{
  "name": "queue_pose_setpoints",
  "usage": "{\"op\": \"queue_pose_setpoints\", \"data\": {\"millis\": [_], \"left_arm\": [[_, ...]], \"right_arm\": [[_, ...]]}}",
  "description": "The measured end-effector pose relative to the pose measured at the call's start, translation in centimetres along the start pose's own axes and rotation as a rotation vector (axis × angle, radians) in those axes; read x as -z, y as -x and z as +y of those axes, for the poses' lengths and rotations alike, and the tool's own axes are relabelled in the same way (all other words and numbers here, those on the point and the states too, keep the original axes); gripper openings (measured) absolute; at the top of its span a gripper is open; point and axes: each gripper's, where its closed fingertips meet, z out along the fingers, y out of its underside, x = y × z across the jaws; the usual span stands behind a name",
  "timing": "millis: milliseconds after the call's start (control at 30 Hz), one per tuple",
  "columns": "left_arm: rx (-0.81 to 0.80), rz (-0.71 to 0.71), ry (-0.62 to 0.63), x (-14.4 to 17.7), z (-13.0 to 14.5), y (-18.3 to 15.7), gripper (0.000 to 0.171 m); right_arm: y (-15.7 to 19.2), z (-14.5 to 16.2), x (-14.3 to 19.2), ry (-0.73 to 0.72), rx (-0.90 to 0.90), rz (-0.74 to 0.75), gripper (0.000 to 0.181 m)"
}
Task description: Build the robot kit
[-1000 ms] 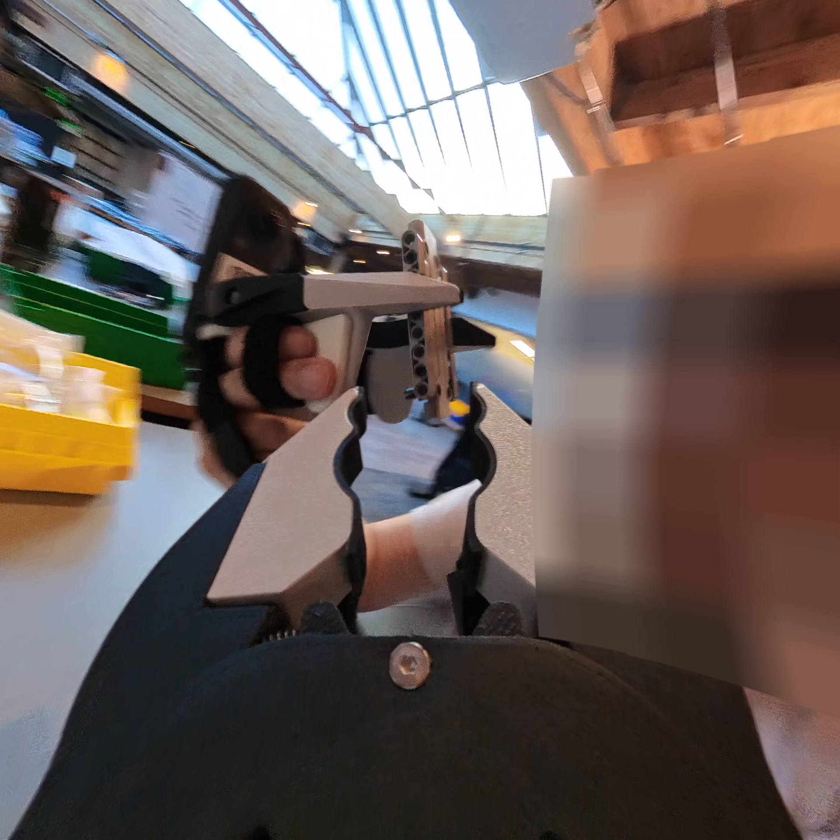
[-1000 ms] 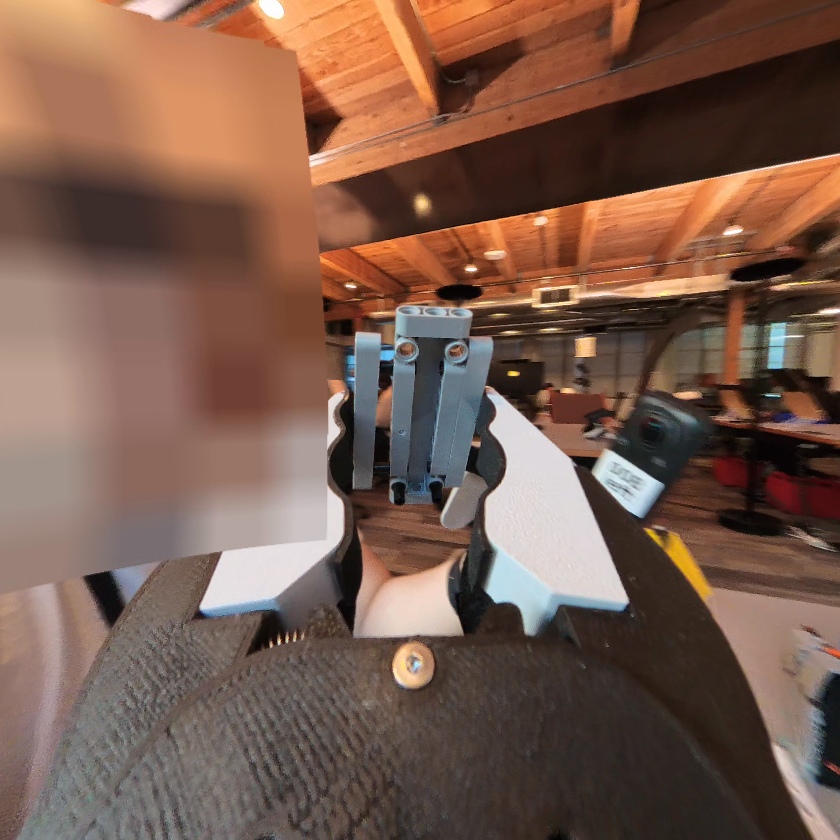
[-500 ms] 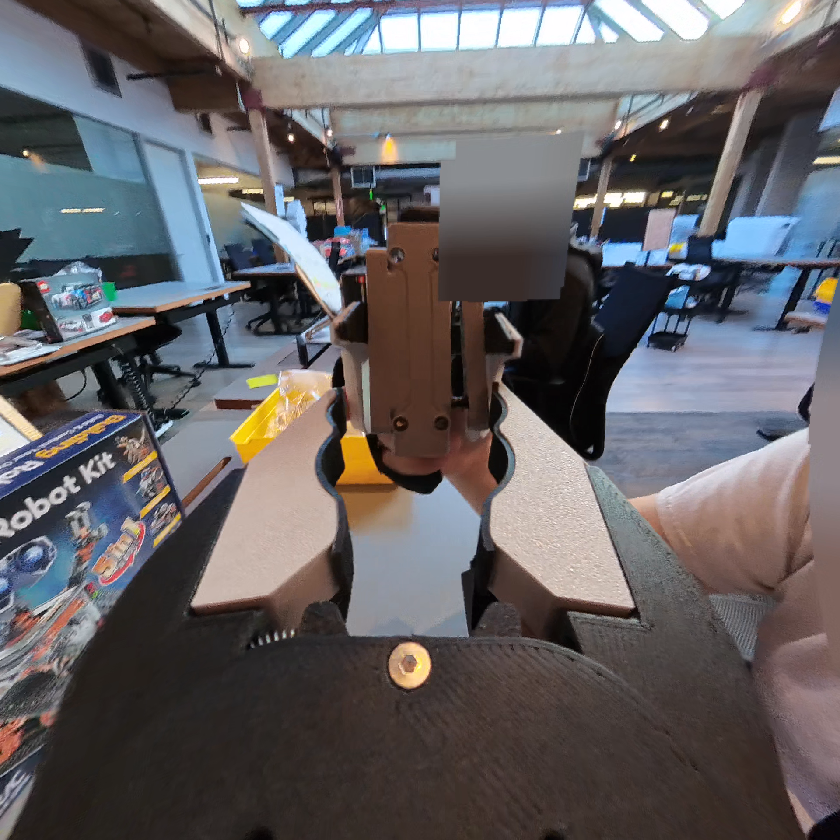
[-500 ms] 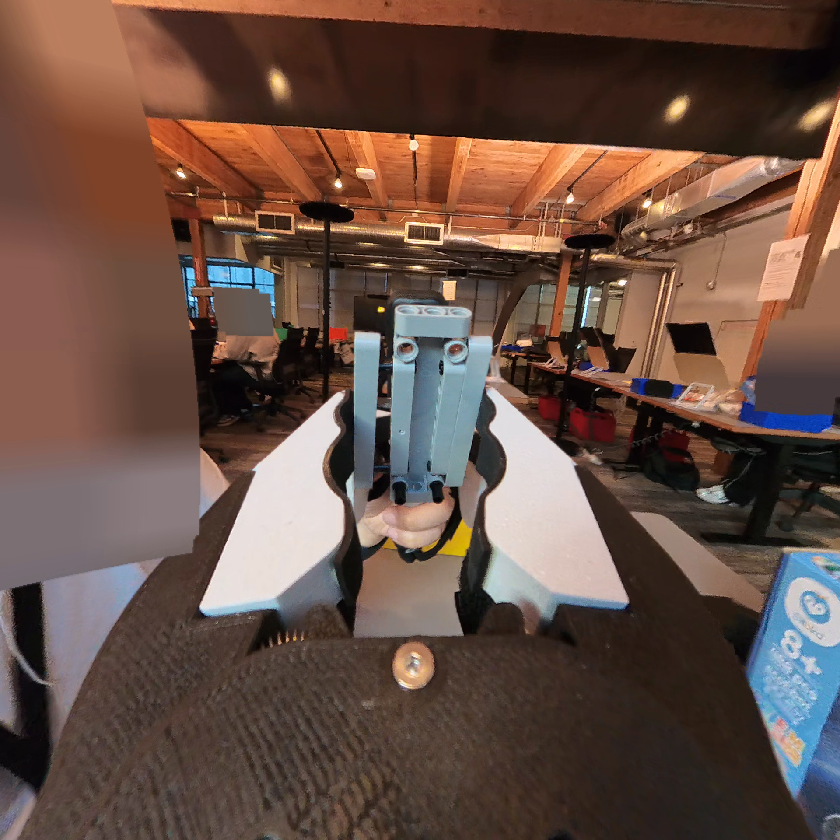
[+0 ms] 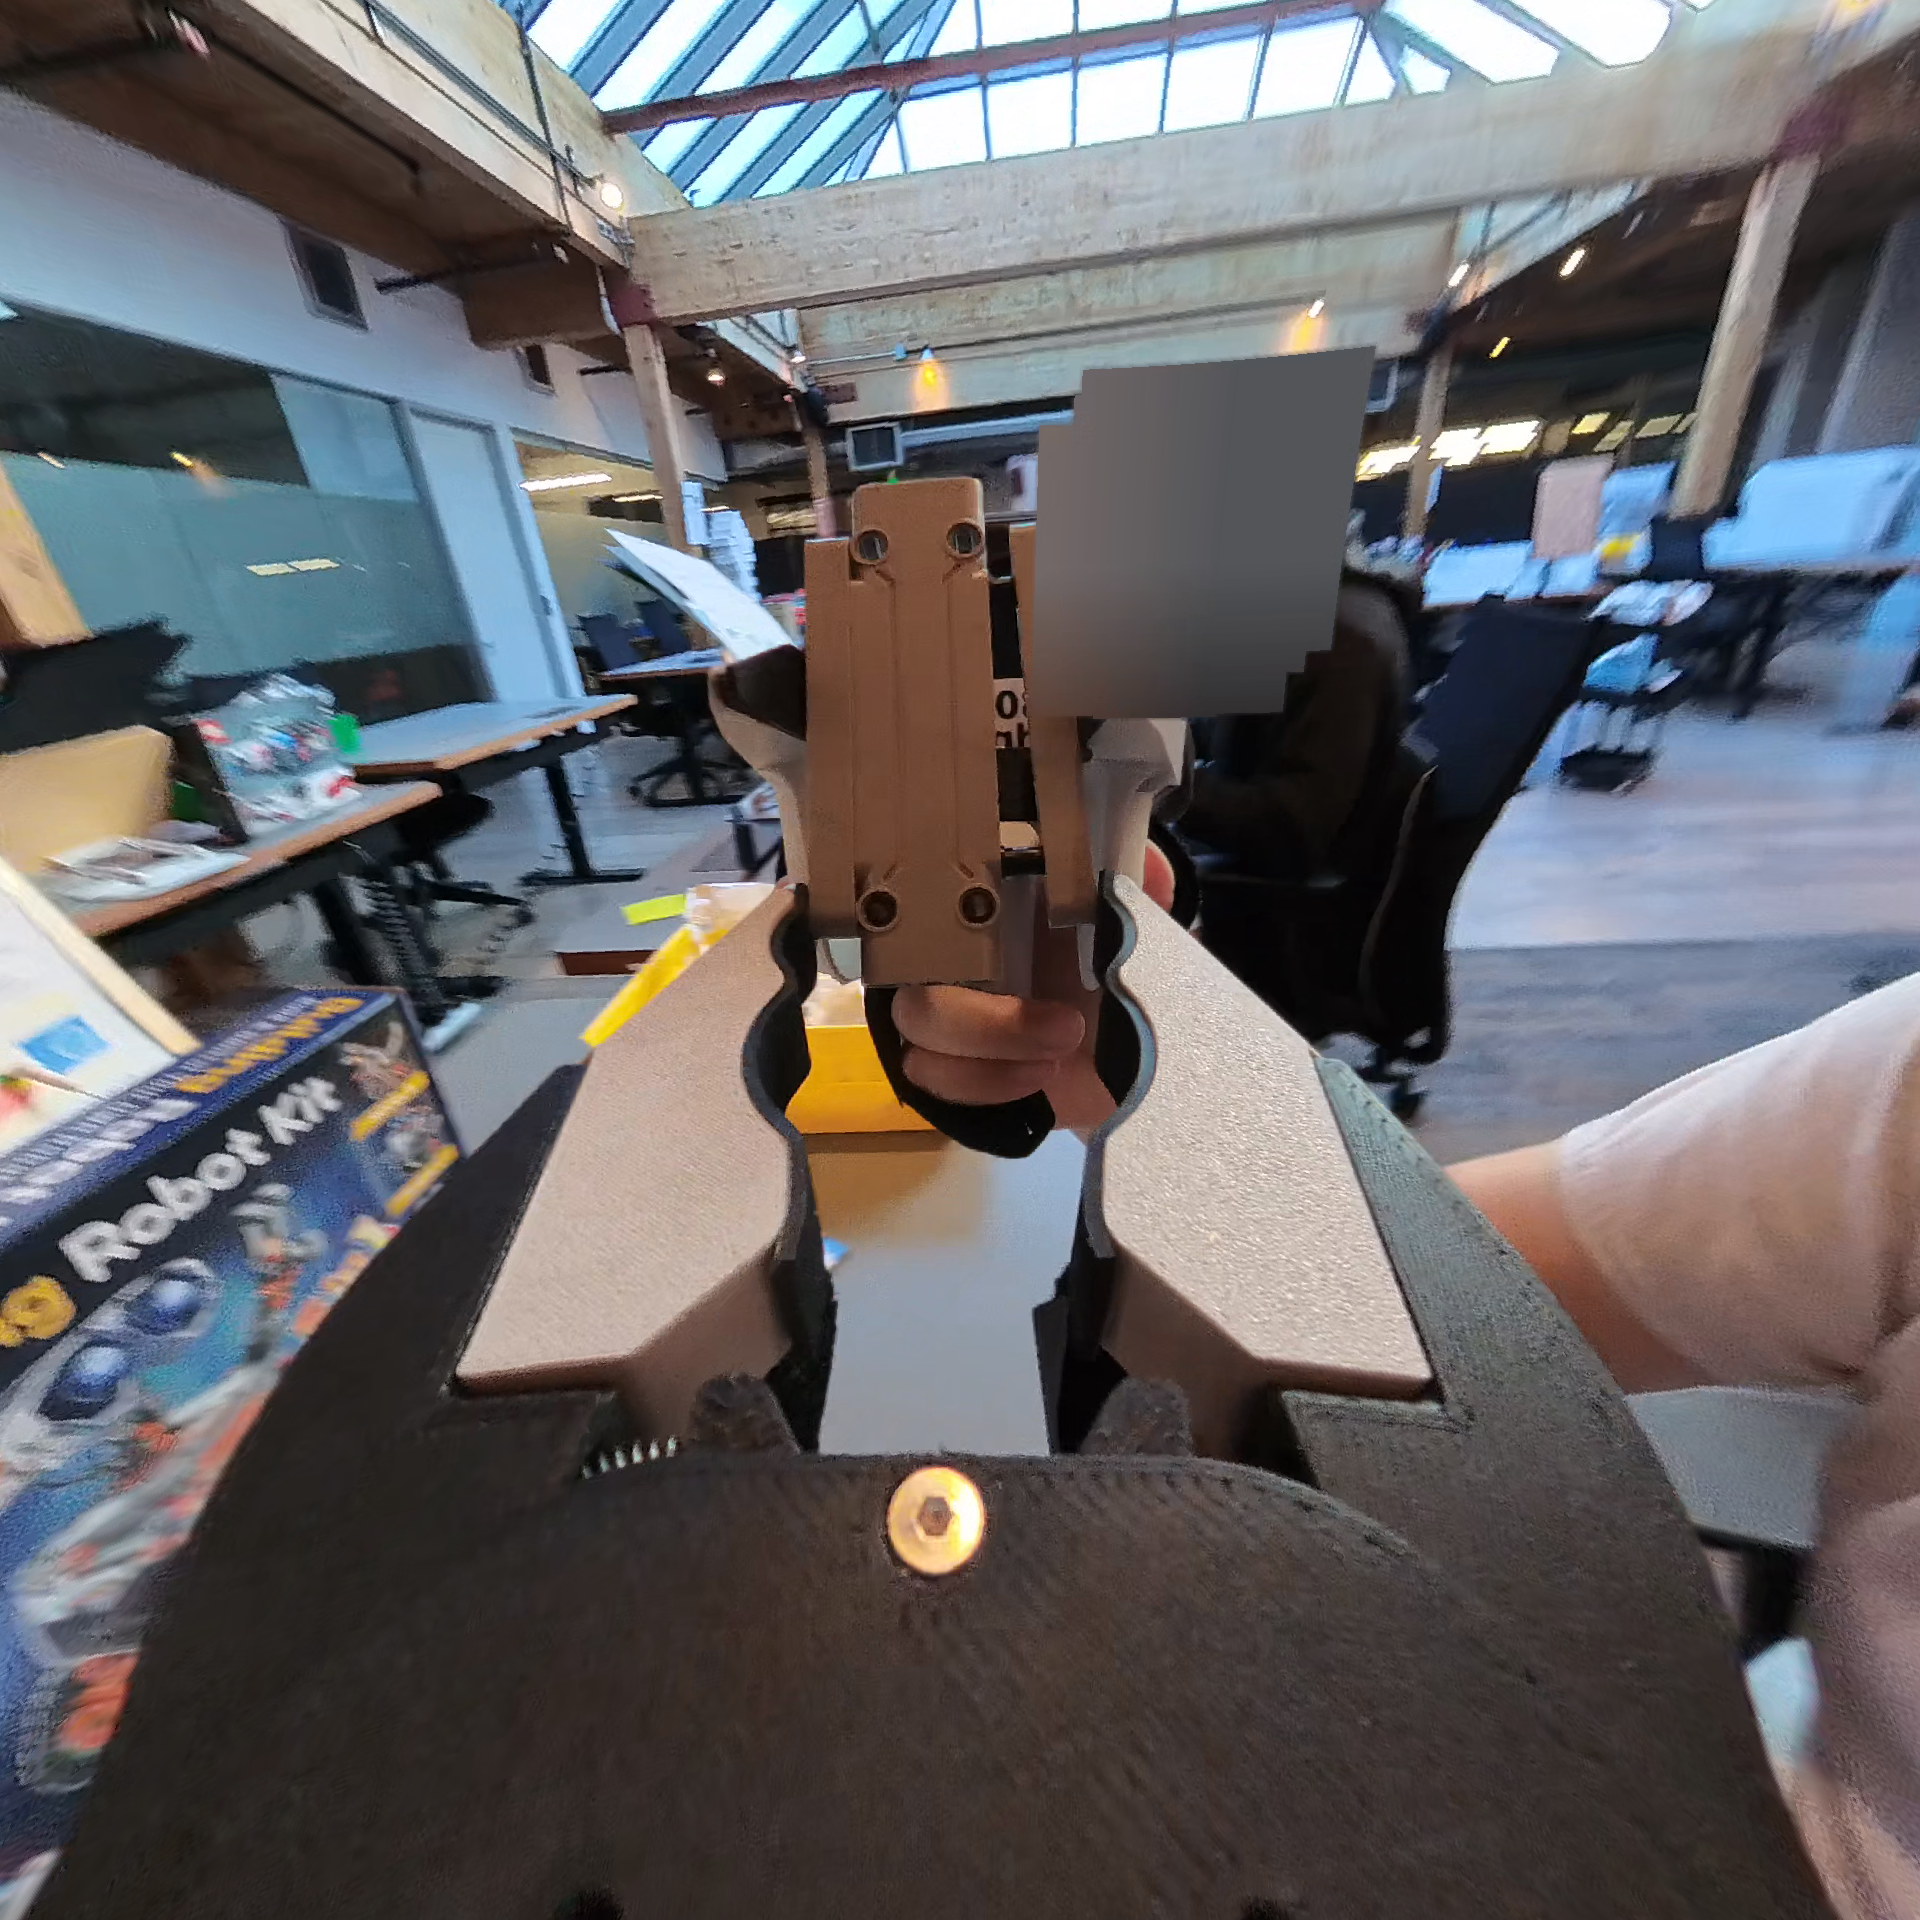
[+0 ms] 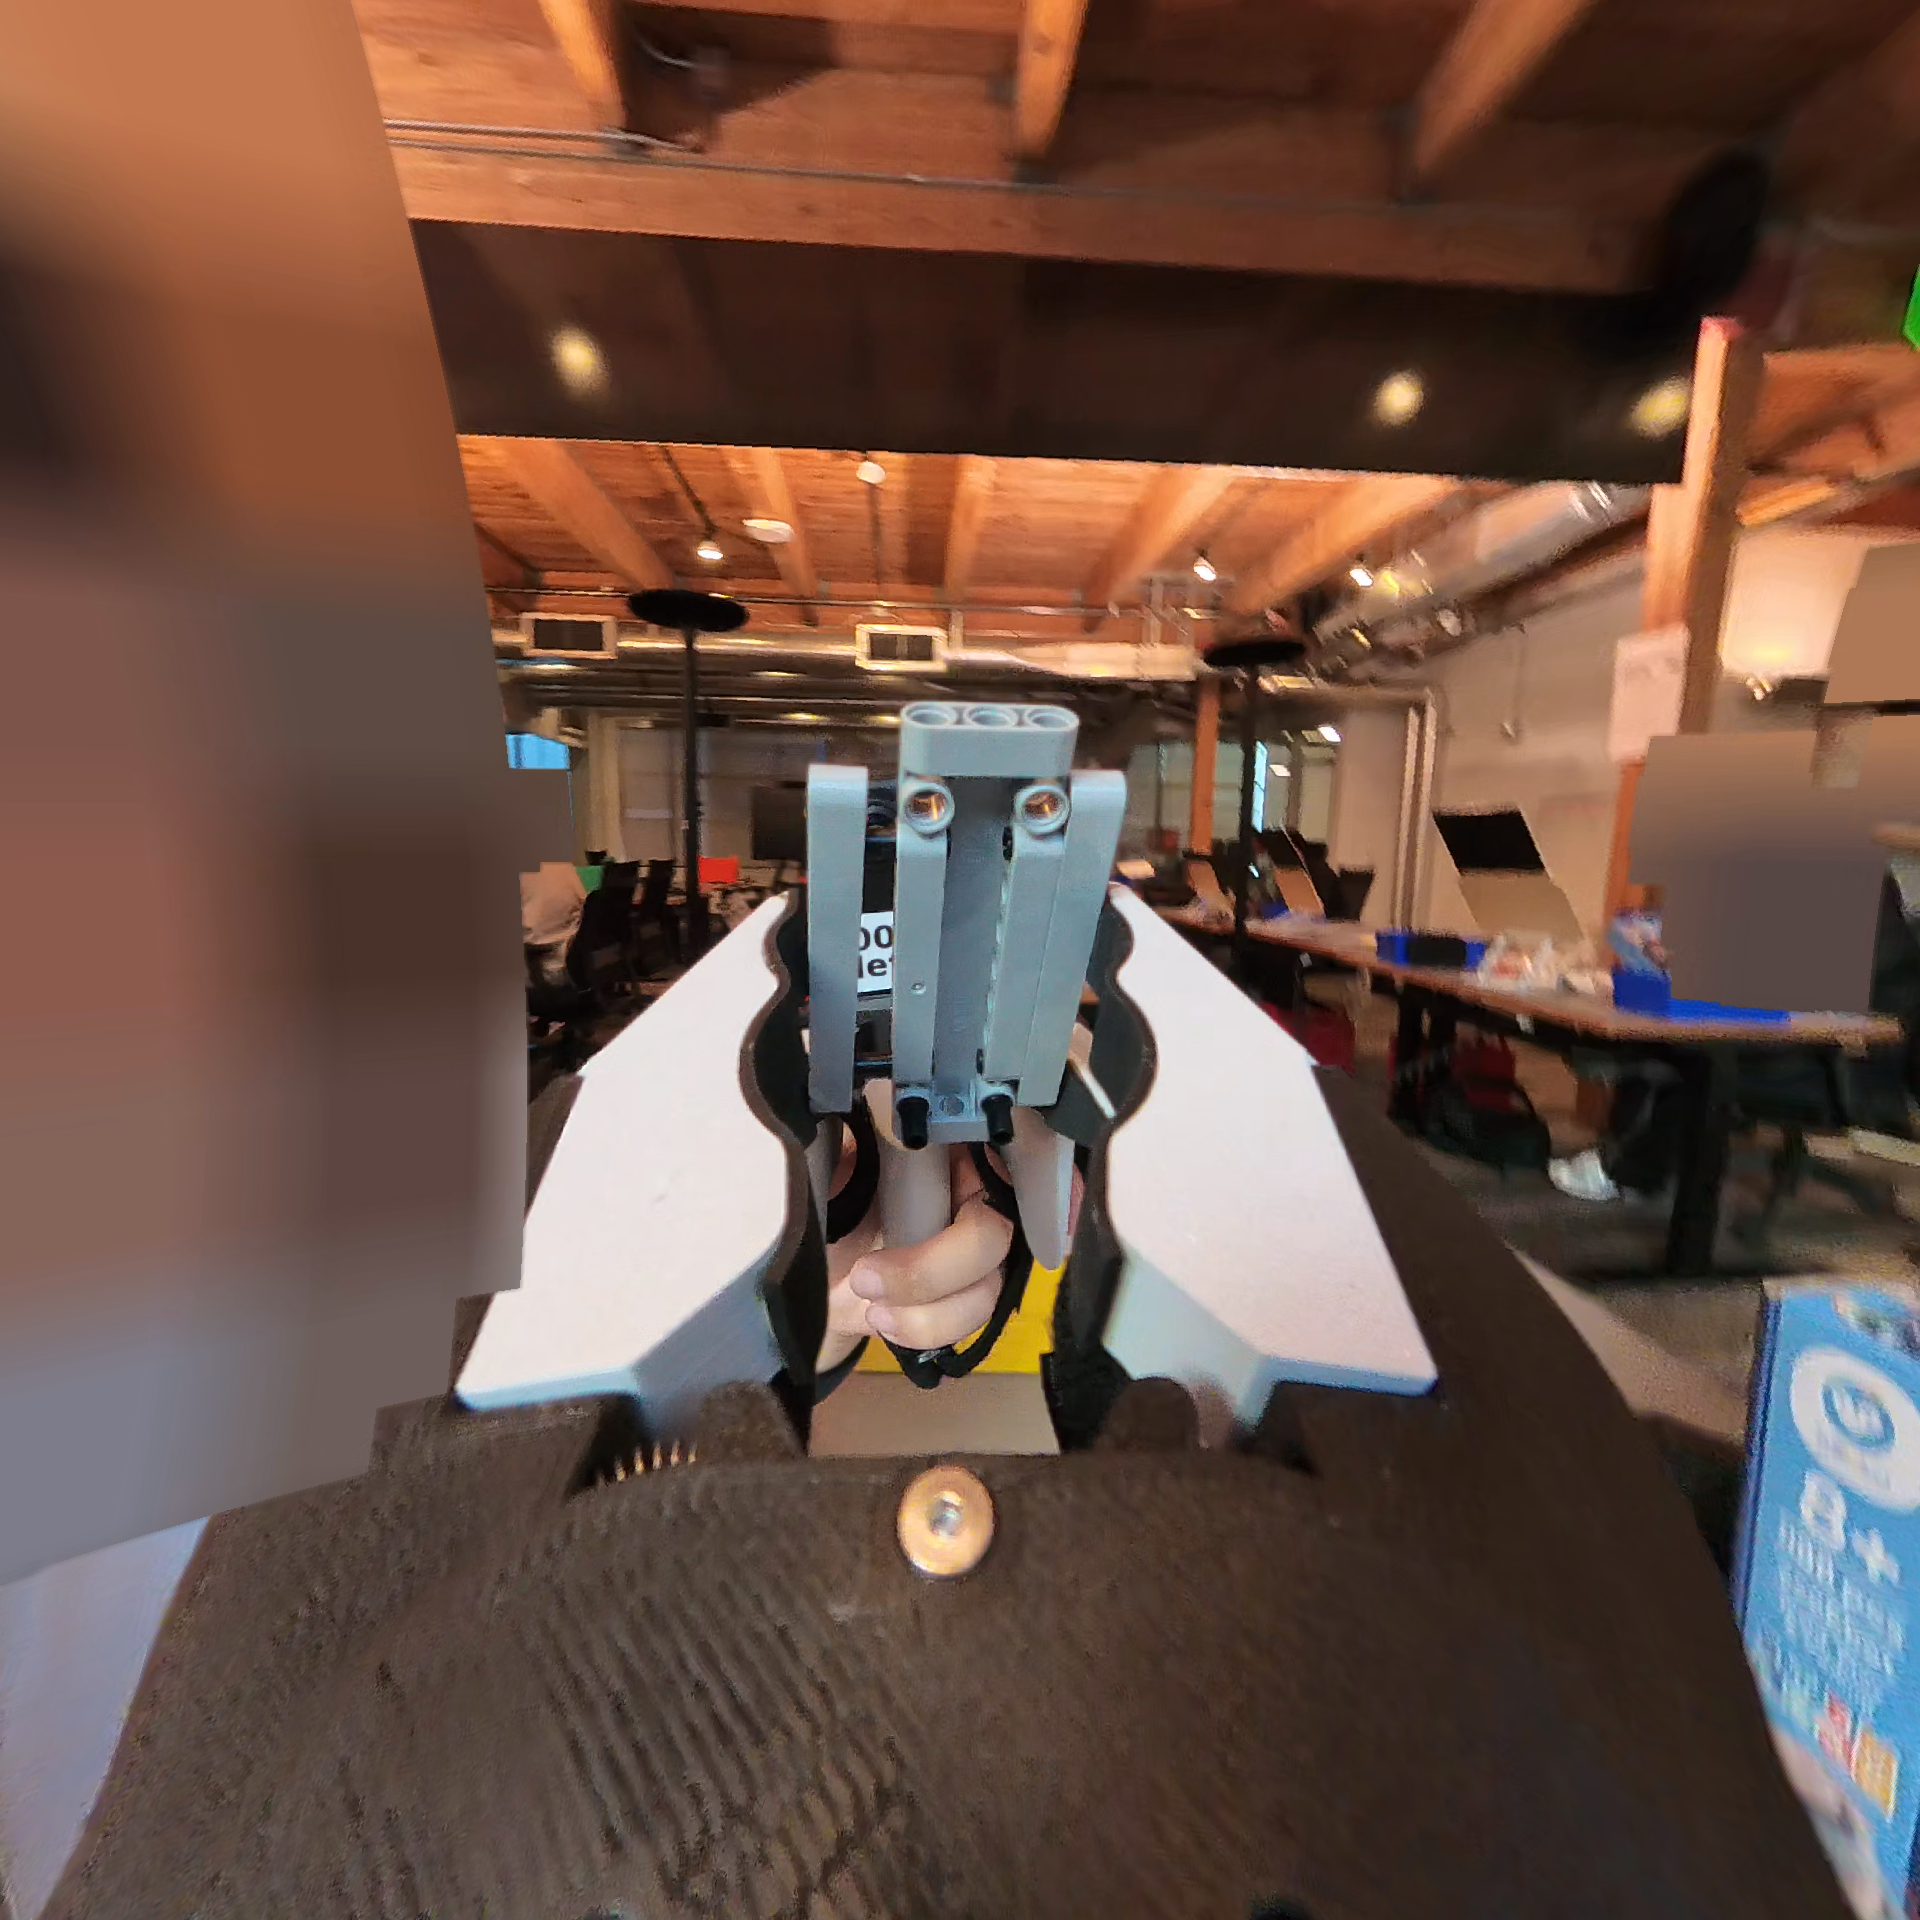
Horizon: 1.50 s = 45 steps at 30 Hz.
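Note:
My right gripper (image 6: 954,914) is shut on a grey beam assembly (image 6: 977,935) of long holed beams with two black pins at its lower end, held upright in the air. My left gripper (image 5: 951,914) faces it head-on and is open. Its fingertips flank the lower end of the assembly (image 5: 914,727), and I cannot tell if they touch it. The right gripper's white fingers (image 5: 764,748) show beside the assembly in the left wrist view. The left gripper's fingers (image 6: 1049,1195) and the hand holding it show below the assembly in the right wrist view.
A grey table (image 5: 935,1299) lies below both grippers, with a yellow bin (image 5: 842,1081) on it. A robot kit box (image 5: 208,1195) stands at the left, a blue box (image 6: 1839,1558) at the right. A person's sleeve (image 5: 1714,1195) is close. Office desks and chairs stand behind. My right fingertips sit around 5 cm from my left ones.
Both grippers tilted down from the ceiling to level and turned to face each other. The assembly in the right gripper came in between the left fingertips.

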Motion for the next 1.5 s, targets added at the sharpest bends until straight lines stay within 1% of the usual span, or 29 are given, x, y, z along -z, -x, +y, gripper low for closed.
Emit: {"op": "queue_pose_setpoints", "data": {"millis": [33,100,200,500,633,1133,1200,1267,1333,1367,1500], "left_arm": [[0.063,0.023,-0.015,0.3,-0.2,0.2,0.052],[0.163,0.076,-0.041,0.6,-0.5,0.3,0.052],[0.240,0.111,-0.069,0.7,-0.8,0.3,0.052],[0.339,0.160,-0.103,-0.1,-0.6,0.1,0.051],[0.356,0.162,-0.114,-0.3,-0.6,0.0,0.051],[0.326,0.158,-0.079,-0.4,-0.1,-0.1,0.051],[0.302,0.156,-0.078,-0.4,-0.1,-0.2,0.051],[0.278,0.157,-0.072,-0.4,0.0,-0.3,0.052],[0.273,0.163,-0.116,-0.2,-0.5,-0.3,0.055],[0.260,0.164,-0.125,-0.1,-0.6,-0.3,0.052],[0.159,0.148,-0.100,0.1,-0.6,-0.6,0.053]], "right_arm": [[-0.5,0.1,-0.2,0.018,-0.034,0.051,0.053],[-0.9,0.2,-0.4,0.044,-0.084,0.115,0.053],[-1.2,0.2,-0.3,0.059,-0.114,0.173,0.053],[-1.7,0.0,0.1,0.072,-0.141,0.246,0.053],[-1.6,-0.2,0.1,0.060,-0.149,0.230,0.053],[-1.4,0.2,0.2,0.091,-0.112,0.176,0.053],[-1.1,0.3,0.1,0.095,-0.097,0.151,0.053],[-0.6,0.6,0.0,0.114,-0.043,0.111,0.052],[-0.4,1.2,-0.3,0.140,-0.009,0.090,0.053],[-0.2,1.1,-0.3,0.133,0.007,0.080,0.052],[0.4,1.2,-0.5,0.127,0.026,0.038,0.052]]}}
